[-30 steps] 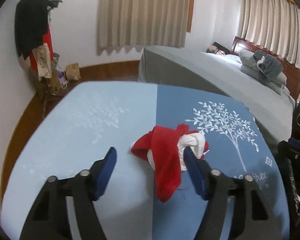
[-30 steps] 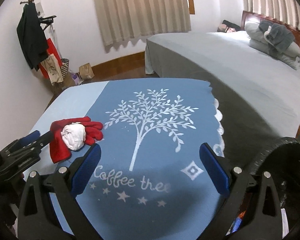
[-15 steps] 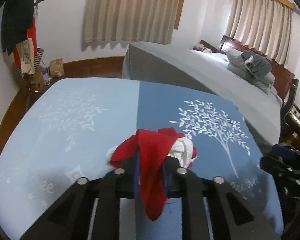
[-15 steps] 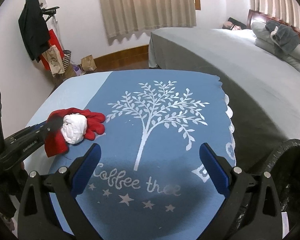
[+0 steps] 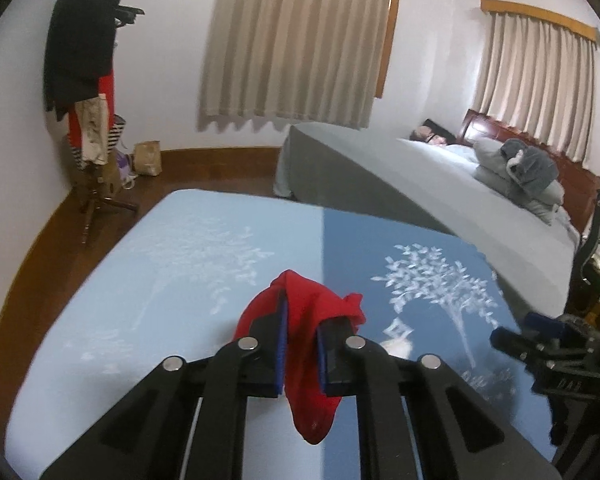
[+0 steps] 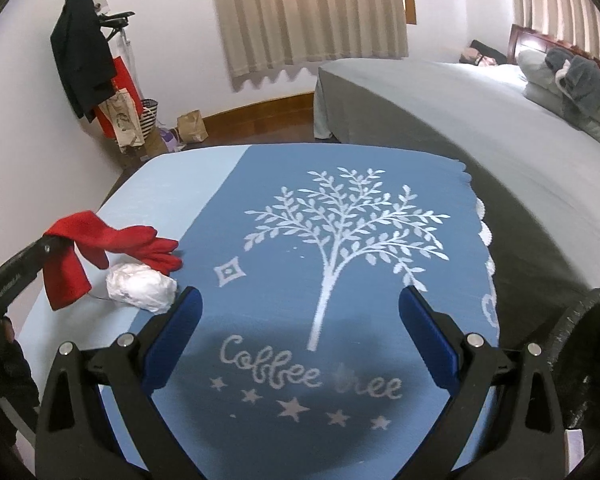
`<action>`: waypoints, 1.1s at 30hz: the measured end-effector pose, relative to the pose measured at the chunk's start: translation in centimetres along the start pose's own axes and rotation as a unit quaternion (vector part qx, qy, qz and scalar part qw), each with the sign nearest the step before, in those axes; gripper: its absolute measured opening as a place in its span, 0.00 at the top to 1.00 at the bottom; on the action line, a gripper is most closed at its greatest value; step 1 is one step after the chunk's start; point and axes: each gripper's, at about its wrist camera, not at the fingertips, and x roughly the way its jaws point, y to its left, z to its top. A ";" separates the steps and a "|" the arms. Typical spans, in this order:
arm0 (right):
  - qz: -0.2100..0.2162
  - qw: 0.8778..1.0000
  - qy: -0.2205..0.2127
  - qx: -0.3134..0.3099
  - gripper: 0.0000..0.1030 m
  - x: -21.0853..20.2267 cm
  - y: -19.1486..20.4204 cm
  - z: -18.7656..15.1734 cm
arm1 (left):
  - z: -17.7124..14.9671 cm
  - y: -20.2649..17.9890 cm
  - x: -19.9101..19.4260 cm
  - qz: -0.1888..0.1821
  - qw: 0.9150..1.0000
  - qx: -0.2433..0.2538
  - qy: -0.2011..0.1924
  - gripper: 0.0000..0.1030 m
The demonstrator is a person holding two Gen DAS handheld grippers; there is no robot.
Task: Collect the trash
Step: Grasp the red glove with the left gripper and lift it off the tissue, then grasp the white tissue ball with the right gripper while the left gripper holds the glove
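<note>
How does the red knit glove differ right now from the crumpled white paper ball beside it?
The red knit glove is soft fabric, clamped in the shut left gripper and mostly lifted; the crumpled white paper ball is a compact wad lying free on the blue tablecloth. The glove is long and draping, the ball rounded. Both sit near the cloth's left edge.

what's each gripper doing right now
left gripper: closed on the red glove
right gripper: open, holding nothing

left gripper (image 5: 300,354) clamps down on the floppy red knit glove (image 6: 100,240) and lifts it, so the crumpled white paper wad (image 6: 142,292) drops out onto the desk (image 6: 340,280).
</note>
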 end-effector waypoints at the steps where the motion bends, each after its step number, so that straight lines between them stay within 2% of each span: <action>1: 0.001 1.000 0.000 -0.001 0.07 0.0 0.2 0.0 | -0.2 0.4 -0.1 0.004 1.000 -0.002 0.002 0.89; 9: 0.028 0.999 0.005 -0.019 0.07 1.0 3.2 0.1 | -2.0 3.7 -1.0 0.054 0.998 -0.024 0.011 0.89; 20: 0.070 0.996 0.025 -0.045 0.07 4.0 8.2 1.0 | -2.7 6.3 -2.0 0.087 0.995 -0.036 0.009 0.89; 31: 0.081 0.993 0.056 -0.070 0.07 6.8 10.8 1.4 | -3.3 7.2 -1.1 0.090 0.995 -0.045 0.022 0.89; 33: 0.086 0.991 0.058 -0.079 0.10 6.8 11.1 1.3 | -3.4 7.2 -1.0 0.090 0.995 -0.044 0.023 0.89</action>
